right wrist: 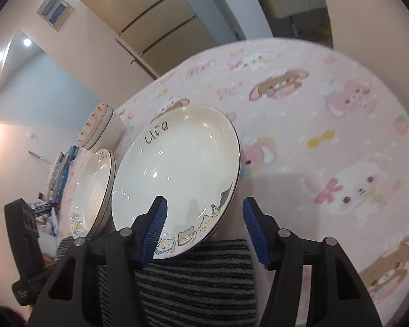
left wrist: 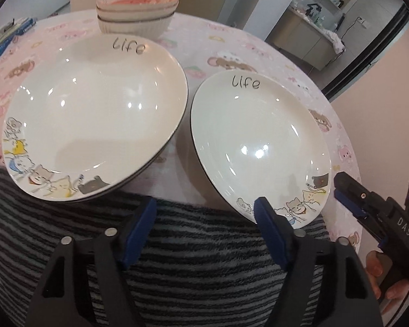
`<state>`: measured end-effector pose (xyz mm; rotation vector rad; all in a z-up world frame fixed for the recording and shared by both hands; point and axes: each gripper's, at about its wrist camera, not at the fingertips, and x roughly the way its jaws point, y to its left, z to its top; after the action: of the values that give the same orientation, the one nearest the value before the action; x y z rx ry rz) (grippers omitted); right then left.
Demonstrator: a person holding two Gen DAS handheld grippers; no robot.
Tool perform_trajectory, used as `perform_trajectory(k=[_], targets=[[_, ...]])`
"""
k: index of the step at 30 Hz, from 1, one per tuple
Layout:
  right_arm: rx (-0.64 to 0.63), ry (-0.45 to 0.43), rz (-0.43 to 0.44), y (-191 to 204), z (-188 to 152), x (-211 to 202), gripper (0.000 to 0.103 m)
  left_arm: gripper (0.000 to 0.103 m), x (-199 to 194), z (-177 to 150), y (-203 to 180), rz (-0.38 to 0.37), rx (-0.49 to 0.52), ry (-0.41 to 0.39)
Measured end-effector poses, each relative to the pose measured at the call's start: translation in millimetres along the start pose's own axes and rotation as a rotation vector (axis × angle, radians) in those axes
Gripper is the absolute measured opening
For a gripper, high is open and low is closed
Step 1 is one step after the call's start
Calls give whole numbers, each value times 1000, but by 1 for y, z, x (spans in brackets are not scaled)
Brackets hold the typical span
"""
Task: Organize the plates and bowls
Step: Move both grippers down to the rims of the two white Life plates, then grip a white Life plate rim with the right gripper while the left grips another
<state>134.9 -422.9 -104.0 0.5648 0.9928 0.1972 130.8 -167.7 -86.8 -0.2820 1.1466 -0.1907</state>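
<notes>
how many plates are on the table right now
3 visible. Two are stacked at the left, shown by the doubled rim in both views. One single plate sits beside them on the right, its near edge on the striped towel. More could hide in the stack.

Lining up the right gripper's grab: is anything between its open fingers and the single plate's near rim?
Nothing. In the right wrist view the right gripper is open around the single plate, whose near rim overhangs the striped towel.

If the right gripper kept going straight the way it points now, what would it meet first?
Most likely the near rim of the single plate. The right gripper is open, its left finger already over that rim, above the striped towel. Depth is uncertain.
</notes>
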Motion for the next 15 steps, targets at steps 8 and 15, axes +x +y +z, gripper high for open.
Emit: perform_trajectory(k=[8, 15], targets=[[27, 34, 39, -10, 8, 15, 43, 45, 8, 17, -2, 42, 1, 5], [22, 27, 3, -11, 13, 22, 31, 28, 21, 21, -5, 20, 9, 21]])
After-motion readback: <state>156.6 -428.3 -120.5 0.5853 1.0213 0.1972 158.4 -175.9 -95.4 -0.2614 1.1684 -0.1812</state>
